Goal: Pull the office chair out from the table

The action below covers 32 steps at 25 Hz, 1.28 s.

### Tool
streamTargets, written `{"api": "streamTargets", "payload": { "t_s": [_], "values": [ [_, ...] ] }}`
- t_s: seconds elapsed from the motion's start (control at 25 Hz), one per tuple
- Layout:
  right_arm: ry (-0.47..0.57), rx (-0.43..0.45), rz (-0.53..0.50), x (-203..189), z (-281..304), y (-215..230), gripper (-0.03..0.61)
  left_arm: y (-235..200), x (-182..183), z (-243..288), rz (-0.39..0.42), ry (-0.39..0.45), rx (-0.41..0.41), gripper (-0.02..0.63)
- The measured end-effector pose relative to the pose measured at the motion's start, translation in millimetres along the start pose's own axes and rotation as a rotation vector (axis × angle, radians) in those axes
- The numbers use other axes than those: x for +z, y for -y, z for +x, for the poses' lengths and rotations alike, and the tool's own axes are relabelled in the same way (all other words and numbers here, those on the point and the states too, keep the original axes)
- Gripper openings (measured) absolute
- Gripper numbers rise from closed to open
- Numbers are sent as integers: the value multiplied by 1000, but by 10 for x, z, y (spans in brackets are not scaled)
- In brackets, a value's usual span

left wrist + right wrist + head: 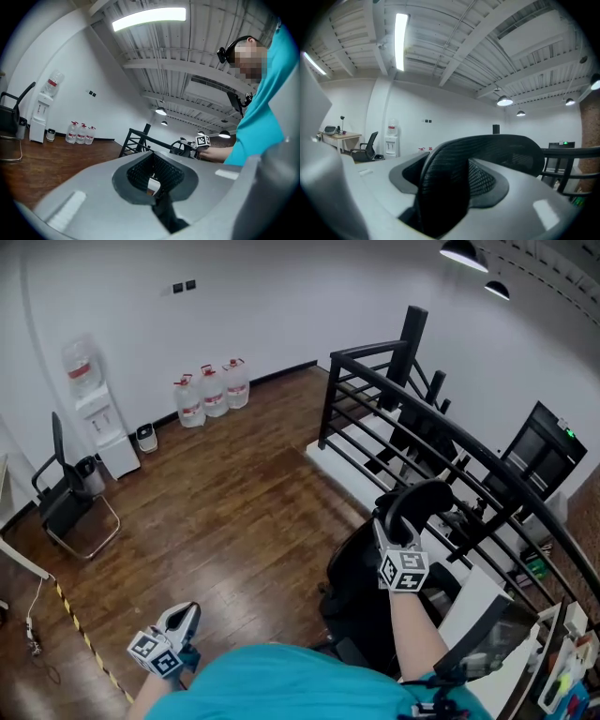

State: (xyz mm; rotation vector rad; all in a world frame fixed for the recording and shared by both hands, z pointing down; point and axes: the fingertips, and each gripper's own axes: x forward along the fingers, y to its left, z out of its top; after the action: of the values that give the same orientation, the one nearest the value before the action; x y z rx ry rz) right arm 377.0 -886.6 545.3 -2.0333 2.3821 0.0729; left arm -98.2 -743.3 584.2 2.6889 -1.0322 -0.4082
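The black office chair (361, 587) stands at the lower right of the head view, next to a white table (473, 601). Its black mesh headrest (422, 501) lies between the jaws of my right gripper (396, 519), which is shut on it. In the right gripper view the headrest (487, 154) fills the gap of that gripper (450, 187) and curves off to the right. My left gripper (183, 617) hangs low at the left over the wooden floor, shut and holding nothing. In the left gripper view its jaws (152, 177) meet, and the right gripper (187, 147) shows far off.
A black metal railing (422, 418) runs behind the chair along a stairwell. Water bottles (211, 390) and a water dispenser (94, 409) stand by the far wall. A second black chair (66, 493) is at the left. Yellow-black tape (84, 634) crosses the floor.
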Motion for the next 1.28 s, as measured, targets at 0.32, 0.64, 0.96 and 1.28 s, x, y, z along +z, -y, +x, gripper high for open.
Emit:
{"api": "streamTargets", "payload": {
  "t_s": [0.32,0.64,0.96,1.28],
  "values": [
    [-8,66,-6,49,411,-224,249,-10,79,-54,4,6,24,20],
    [-16,128,-9,57,789,-548,250,-139,34,-322,-1,7,130,20],
    [-25,193,-13,149,1252,-820,256,-10,138,-405,7,22,191,20],
    [-31,260,0,162,1682,-1013,261,195,193,-608,31,40,303,20]
  ]
}}
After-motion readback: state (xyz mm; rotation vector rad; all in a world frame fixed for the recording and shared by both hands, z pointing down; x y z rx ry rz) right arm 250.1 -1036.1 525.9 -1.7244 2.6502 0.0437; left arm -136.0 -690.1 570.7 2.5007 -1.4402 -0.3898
